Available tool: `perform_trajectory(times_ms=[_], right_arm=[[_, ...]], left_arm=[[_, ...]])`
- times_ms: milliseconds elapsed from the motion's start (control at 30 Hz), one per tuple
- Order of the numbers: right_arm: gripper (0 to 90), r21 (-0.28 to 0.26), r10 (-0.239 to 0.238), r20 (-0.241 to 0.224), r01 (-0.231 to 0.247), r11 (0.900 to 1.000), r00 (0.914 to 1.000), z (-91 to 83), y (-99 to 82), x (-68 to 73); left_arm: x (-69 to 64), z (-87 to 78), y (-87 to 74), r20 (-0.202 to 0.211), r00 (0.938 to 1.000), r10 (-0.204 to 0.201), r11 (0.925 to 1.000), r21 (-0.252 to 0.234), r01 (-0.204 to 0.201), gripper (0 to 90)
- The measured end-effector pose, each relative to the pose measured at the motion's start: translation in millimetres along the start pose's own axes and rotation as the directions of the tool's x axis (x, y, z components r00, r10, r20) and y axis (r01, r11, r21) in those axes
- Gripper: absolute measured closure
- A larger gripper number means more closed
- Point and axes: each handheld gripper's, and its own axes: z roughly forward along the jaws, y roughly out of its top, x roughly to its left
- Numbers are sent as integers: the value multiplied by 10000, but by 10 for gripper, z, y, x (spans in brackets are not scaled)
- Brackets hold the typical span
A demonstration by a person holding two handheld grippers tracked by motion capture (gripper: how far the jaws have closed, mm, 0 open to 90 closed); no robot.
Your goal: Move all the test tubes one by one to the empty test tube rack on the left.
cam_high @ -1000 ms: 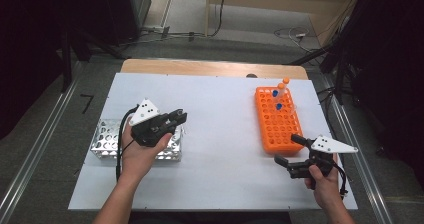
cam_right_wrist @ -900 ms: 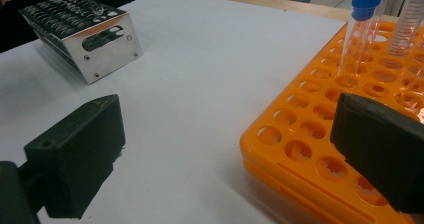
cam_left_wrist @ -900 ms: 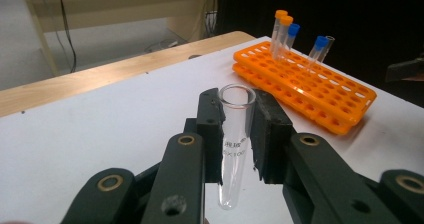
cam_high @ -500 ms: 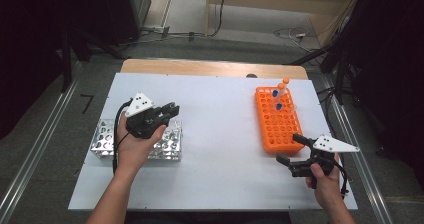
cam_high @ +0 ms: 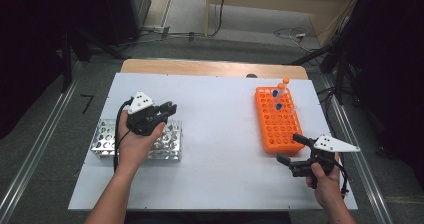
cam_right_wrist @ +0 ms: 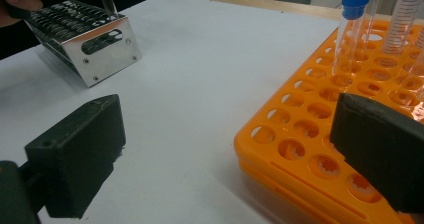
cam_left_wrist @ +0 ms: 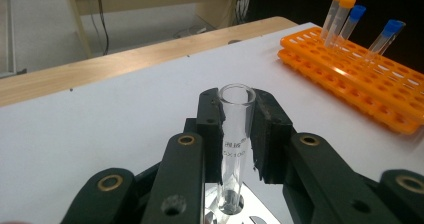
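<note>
the left claw (cam_left_wrist: 235, 134) is clenched on a clear glass tube (cam_left_wrist: 234, 149), which stands upright between its pads with the open mouth just above the claw tips. the tube's long axis runs straight down, and its bottom end sits directly below the claw at a hole of the metal rack (cam_high: 107, 140), apparently already in or just entering it. so the coming move looks like a plain drop along that axis, with no sideways shift needed. the right claw (cam_high: 295, 150) is released and empty, hovering low over the counter (cam_high: 220, 134), with the orange rack (cam_high: 276, 121) just ahead of it and well apart from the metal rack; the left hand is clearly the nearer one.
</note>
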Motion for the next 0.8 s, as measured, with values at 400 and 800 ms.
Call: perform_trajectory(times_ms=[400, 800], right_arm=[[1, 76, -37, 17, 37, 10000, 10000, 15, -11, 3], [3, 122, -94, 113, 93, 9999, 9999, 32, -13, 5]], left_arm=[[-36, 88, -147, -65, 9996, 288, 9976, 639, -283, 771], [-62, 147, -231, -45, 9996, 295, 9874, 1558, -285, 767]])
